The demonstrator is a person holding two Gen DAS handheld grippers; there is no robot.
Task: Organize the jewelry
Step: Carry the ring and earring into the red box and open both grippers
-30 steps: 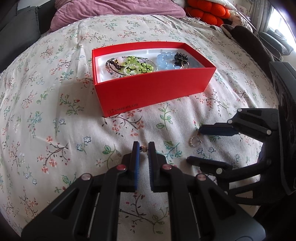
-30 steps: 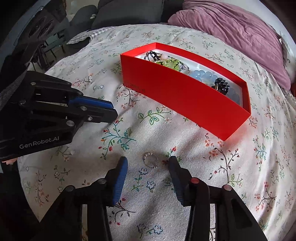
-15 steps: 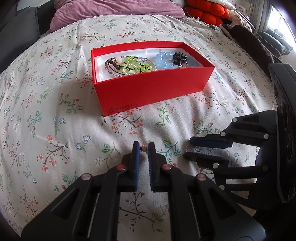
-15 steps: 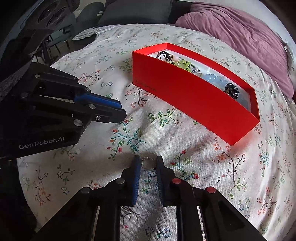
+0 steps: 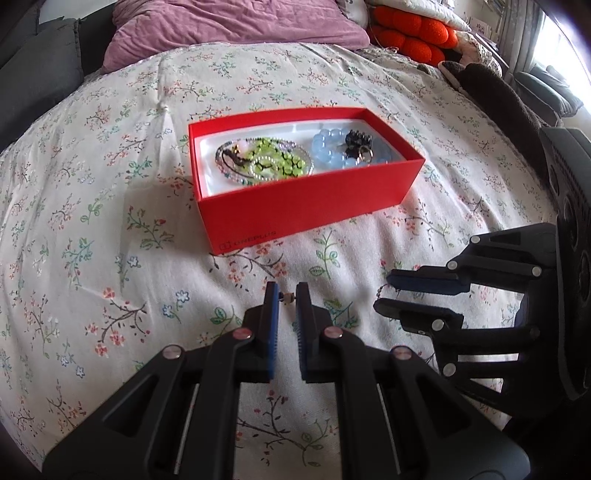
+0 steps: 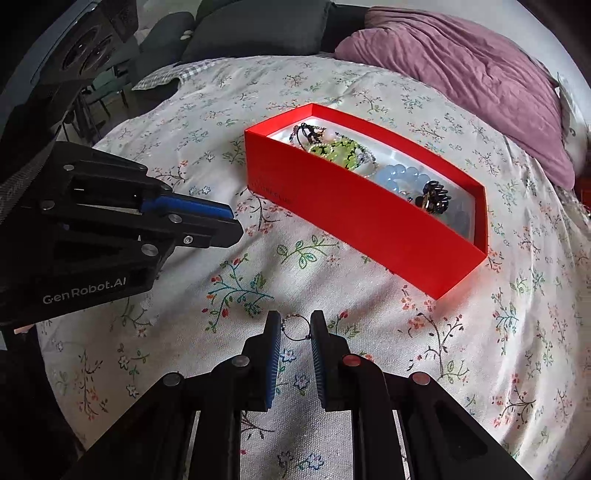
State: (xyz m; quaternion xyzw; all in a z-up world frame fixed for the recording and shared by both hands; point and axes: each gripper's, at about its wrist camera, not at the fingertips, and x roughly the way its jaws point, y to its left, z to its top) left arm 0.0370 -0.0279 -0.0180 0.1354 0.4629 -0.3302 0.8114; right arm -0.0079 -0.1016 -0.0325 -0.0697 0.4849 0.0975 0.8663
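Note:
A red open box (image 5: 306,206) sits on the floral bedspread and holds green, blue and dark beaded jewelry; it also shows in the right wrist view (image 6: 354,210). My left gripper (image 5: 287,297) is shut on a small bead earring (image 5: 287,297) pinched at its tips, in front of the box. My right gripper (image 6: 295,325) is shut on a small beaded ring (image 6: 295,328), lifted above the bedspread. The right gripper shows at the right in the left wrist view (image 5: 384,293); the left gripper shows at the left in the right wrist view (image 6: 232,225).
The floral bedspread (image 5: 110,240) covers the whole work area. A purple pillow (image 5: 229,33) lies at the back, an orange cushion (image 5: 410,33) at the back right. Dark sofa cushions (image 6: 258,26) stand beyond the bed.
My right gripper closed around the beaded ring and has lifted it off the bedspread, moving toward the box. My left gripper stayed shut on the earring and rose slightly.

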